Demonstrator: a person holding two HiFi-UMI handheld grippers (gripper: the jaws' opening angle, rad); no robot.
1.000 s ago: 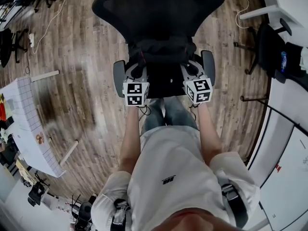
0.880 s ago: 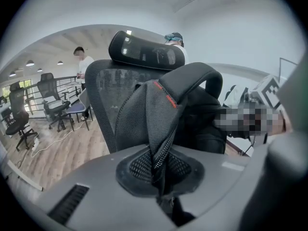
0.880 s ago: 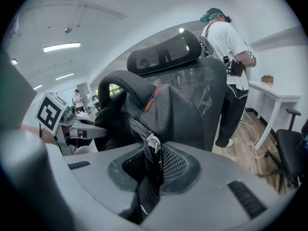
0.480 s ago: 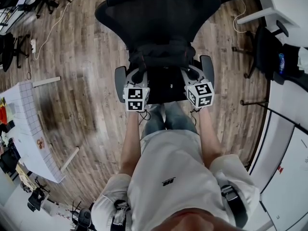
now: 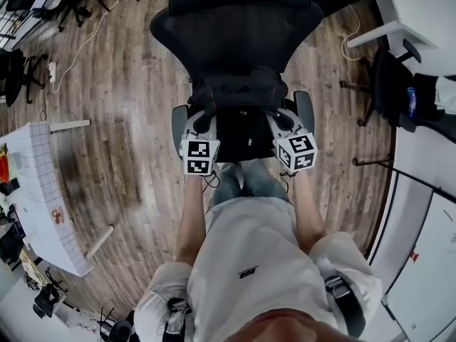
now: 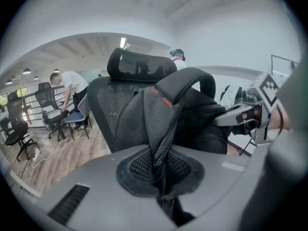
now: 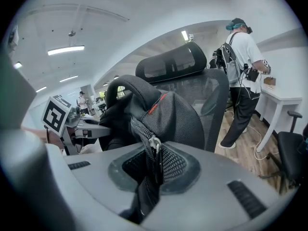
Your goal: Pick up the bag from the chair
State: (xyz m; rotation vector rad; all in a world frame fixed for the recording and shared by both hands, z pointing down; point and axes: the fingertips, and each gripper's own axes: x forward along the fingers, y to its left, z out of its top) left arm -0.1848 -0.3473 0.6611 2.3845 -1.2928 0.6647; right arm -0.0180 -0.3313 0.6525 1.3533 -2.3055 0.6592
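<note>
A black backpack [image 5: 239, 102] with mesh shoulder straps and a small red tag rests on the seat of a black mesh office chair [image 5: 235, 27]. My left gripper [image 5: 204, 114] is shut on the bag's left mesh strap [image 6: 161, 129], which is pinched between its pads. My right gripper [image 5: 279, 112] is shut on the bag's right side, with the zipper edge [image 7: 153, 153] clamped between its pads. In the left gripper view the bag [image 6: 192, 114] rises in front of the chair back [image 6: 103, 105]; the right gripper view shows the bag [image 7: 159, 114] the same way.
Wooden floor surrounds the chair. A white table [image 5: 35, 184] stands at the left, white desks [image 5: 420, 6] and another black chair [image 5: 388, 84] at the right. A person [image 7: 243, 76] stands at a desk behind the chair; another person [image 6: 70, 88] bends near chairs at the far left.
Both grippers stay shut on the bag. The head view has shifted slightly, so chair and grippers sit a little lower and further right in the picture.
</note>
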